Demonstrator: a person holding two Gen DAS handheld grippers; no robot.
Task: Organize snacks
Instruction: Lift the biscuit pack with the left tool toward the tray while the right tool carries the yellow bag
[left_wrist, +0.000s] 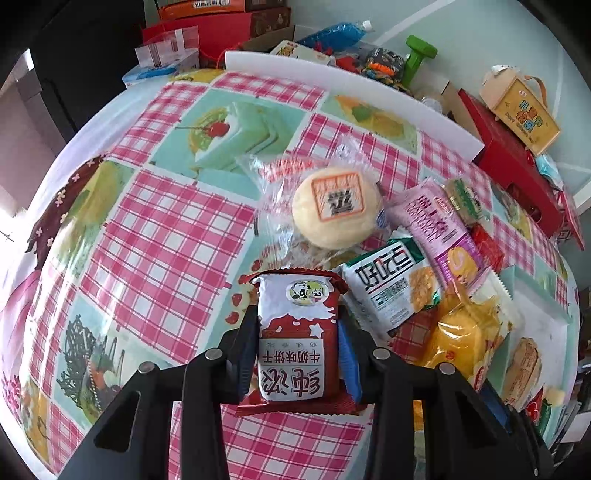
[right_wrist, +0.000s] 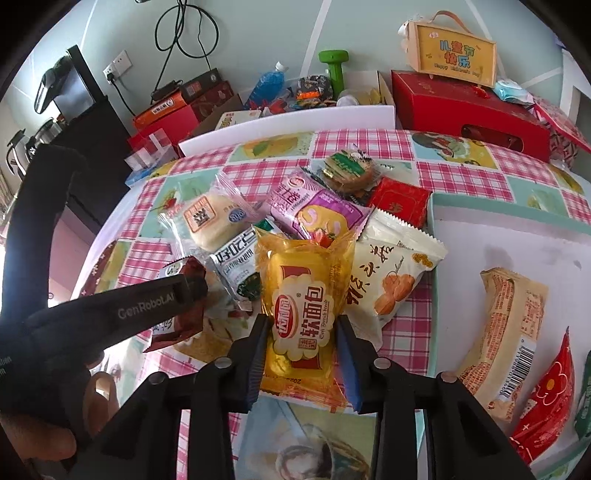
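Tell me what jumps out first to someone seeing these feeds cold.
Both grippers are loaded: the left gripper clamps a red-and-white biscuit pack, the right gripper a yellow soft-bread pack. Just beyond them, wrapped snacks pile up on the pink checked tablecloth, the round pale bun on the pile's left edge. A white tray at right holds a few packs.

The black plastic arm of the left gripper (right_wrist: 147, 306) is showing the white word "GenRoboLAI". The yellow transparent bread packet (right_wrist: 303, 314) is carrying "软面包". The yellow handbag-shaped gift box (right_wrist: 456, 55) is displaying "儿童节快乐". The red-and-white biscuit packet (left_wrist: 295, 332) is reading "牛奶味饼干".
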